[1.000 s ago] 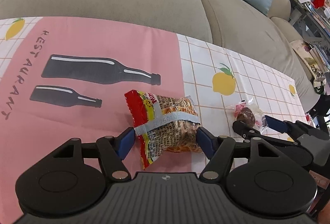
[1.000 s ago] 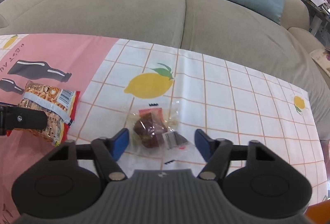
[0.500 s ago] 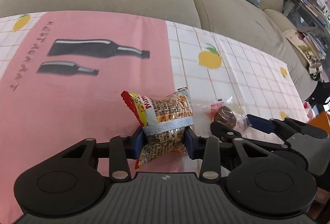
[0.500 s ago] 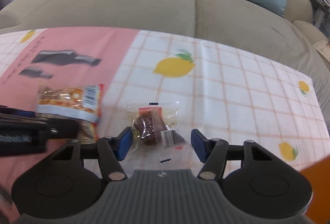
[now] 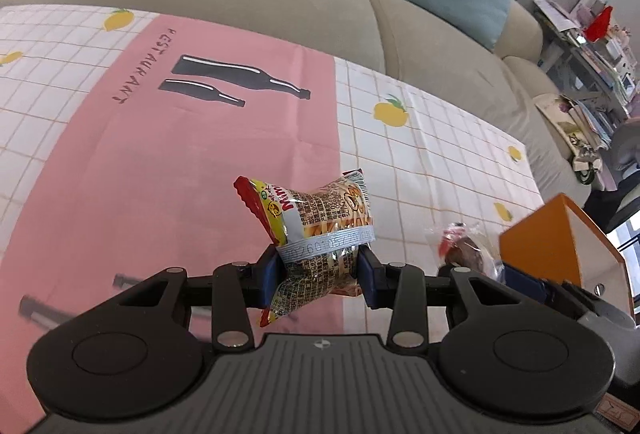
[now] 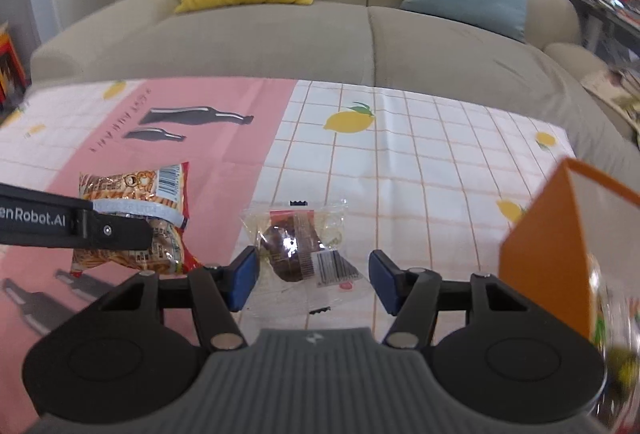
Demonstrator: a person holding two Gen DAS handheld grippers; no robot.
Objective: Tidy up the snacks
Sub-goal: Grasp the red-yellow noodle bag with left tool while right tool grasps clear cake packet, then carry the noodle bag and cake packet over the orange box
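My left gripper (image 5: 318, 276) is shut on a red and yellow snack bag (image 5: 316, 234), squeezed at its middle and held above the tablecloth. The bag also shows in the right wrist view (image 6: 136, 218), with the left gripper's finger across it. A brown cake in a clear wrapper (image 6: 298, 246) sits between the blue pads of my right gripper (image 6: 312, 280). The pads stand a little off the wrapper on each side. In the left wrist view the cake (image 5: 466, 248) appears lifted along with the right gripper.
An orange box (image 6: 560, 250) stands at the right, close to the right gripper; it also shows in the left wrist view (image 5: 556, 246). A pink and lemon-check tablecloth (image 6: 420, 162) covers the table. A beige sofa (image 6: 320, 42) with cushions lies behind.
My left gripper shut on the snack bag and lifted it off the cloth. My right gripper narrowed around the wrapped cake and both moved up and back; the orange box came into view.
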